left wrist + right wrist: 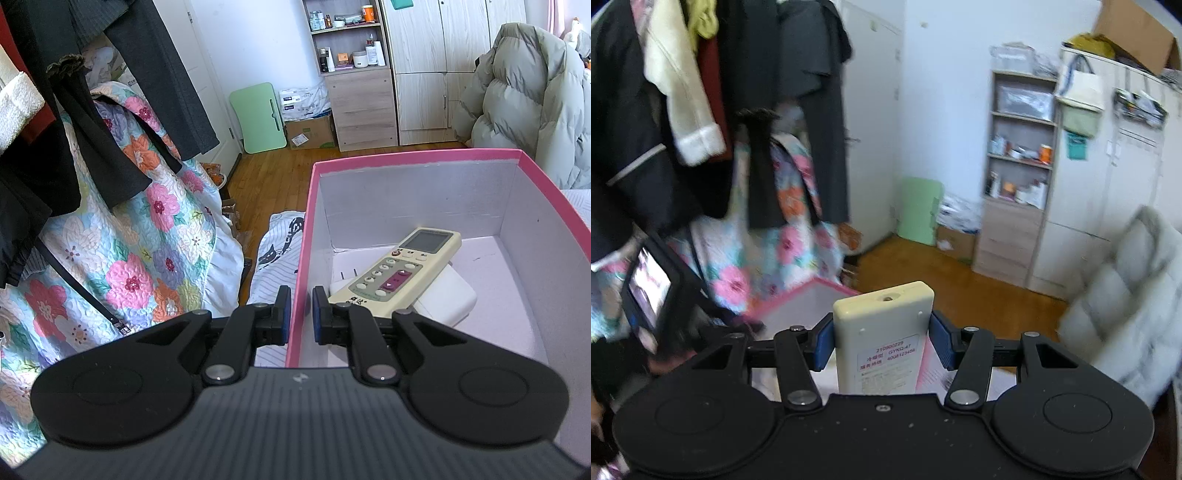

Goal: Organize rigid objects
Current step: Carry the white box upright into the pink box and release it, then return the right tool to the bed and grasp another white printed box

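Note:
A pink box [480, 153] with a white inside stands on the bed. In it a cream remote control [402, 271] lies face up on a white flat object [447, 295]. My left gripper [302, 314] is shut on the box's left wall [301, 258], one finger outside and one inside. My right gripper [882, 341] is shut on a second cream remote control [886, 332], back side up with a label showing, held above the pink box [812, 291].
A floral quilt [129, 240] and dark coats [92, 129] hang at the left. A wooden floor, a green board [258, 118], a shelf unit [354, 74], wardrobes and a grey puffer coat [532, 99] lie beyond. A black device with a screen [650, 288] shows in the right wrist view.

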